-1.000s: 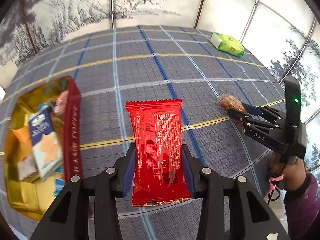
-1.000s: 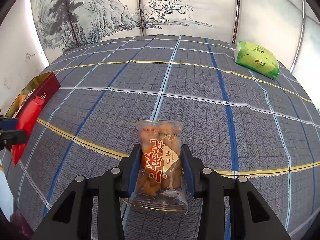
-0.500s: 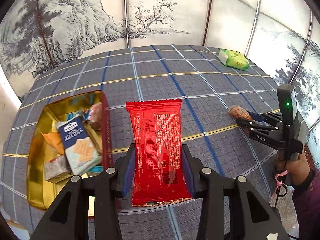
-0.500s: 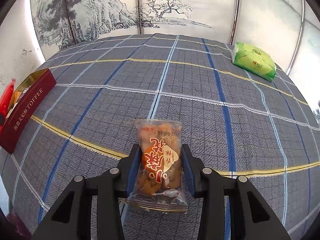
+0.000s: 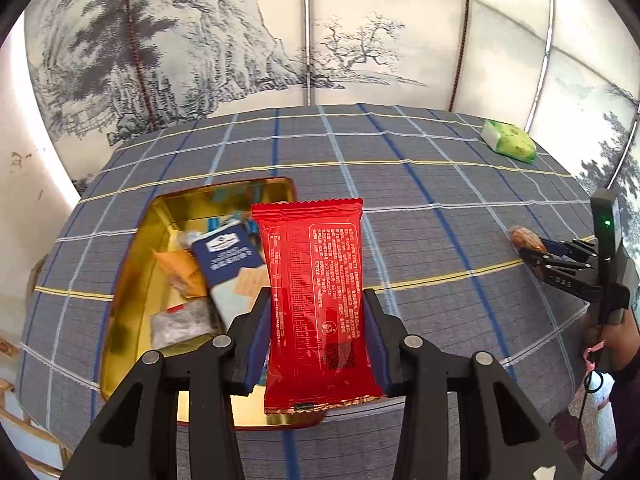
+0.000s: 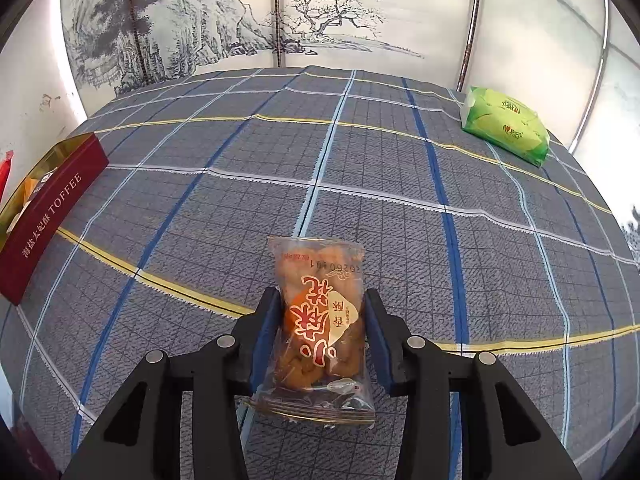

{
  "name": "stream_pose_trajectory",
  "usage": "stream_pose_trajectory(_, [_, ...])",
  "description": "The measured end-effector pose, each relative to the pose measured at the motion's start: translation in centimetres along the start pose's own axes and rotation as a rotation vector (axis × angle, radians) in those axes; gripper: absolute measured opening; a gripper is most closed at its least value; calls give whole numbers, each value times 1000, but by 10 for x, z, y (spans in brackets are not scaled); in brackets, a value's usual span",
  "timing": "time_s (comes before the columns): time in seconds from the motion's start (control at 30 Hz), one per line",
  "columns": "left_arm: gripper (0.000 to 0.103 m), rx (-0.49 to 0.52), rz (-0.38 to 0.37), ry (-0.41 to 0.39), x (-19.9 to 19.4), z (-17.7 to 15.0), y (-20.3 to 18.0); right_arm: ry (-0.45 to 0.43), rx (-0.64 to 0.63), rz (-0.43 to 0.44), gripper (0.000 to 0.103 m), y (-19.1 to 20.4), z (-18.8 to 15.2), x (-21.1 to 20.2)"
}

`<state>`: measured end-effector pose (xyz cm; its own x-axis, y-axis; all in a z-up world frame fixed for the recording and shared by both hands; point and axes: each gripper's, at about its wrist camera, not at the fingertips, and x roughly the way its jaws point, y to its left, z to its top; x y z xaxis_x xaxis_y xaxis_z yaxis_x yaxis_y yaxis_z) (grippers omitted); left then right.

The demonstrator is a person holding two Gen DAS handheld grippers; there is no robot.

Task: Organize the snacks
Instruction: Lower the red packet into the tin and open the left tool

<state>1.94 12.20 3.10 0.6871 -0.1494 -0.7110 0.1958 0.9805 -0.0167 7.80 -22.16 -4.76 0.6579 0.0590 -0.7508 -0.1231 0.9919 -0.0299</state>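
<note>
A table under a grey plaid cloth (image 6: 360, 168) is carrying an open gold toffee tin (image 5: 124, 280) and a green packet (image 6: 504, 128), lying well apart.

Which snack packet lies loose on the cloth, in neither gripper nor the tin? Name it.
The green packet, at the far right corner of the checked cloth. The red packet is in the left gripper, and the clear orange packet is in the right gripper.

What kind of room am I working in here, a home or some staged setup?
Likely a staged home-style setup: a table under a plaid tablecloth, backed by a folding screen with ink landscape painting, with a toffee tin of snacks and a green tissue pack.
</note>
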Motion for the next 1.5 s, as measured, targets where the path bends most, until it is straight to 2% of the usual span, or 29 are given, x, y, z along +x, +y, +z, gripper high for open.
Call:
stream_pose_trajectory(0.37, [38, -55, 91, -11, 6, -16, 49, 1, -1, -4, 43, 0, 0, 0])
stream_pose_trajectory(0.4, [31, -57, 102, -16, 7, -17, 54, 1, -1, -4, 43, 0, 0, 0])
stream_pose_trajectory(0.47, [23, -55, 117, -20, 8, -20, 61, 1, -1, -5, 43, 0, 0, 0])
stream_pose_trajectory(0.8, [24, -126, 140, -29, 4, -27, 88, 1, 5, -10, 43, -4, 0, 0])
stream_pose_trajectory(0.93, [28, -134, 164, -27, 0, -30, 93, 2, 17, -23, 43, -4, 0, 0])
stream_pose_trajectory(1.0, [39, -128, 195, -29, -1, -31, 92, 0, 17, -32, 43, 2, 0, -1])
stream_pose_trajectory(1.13, [51, -110, 243, -49, -4, -31, 87, 3, 35, 1, 42, 7, -2, -4])
stream_pose_trajectory(1.4, [66, -85, 284, -81, -11, -29, 81, -7, 99, 153, 41, 28, 2, -19])
stream_pose_trajectory(1.5, [66, -87, 287, -82, -12, -29, 82, -22, 96, 207, 41, 46, 13, -26])
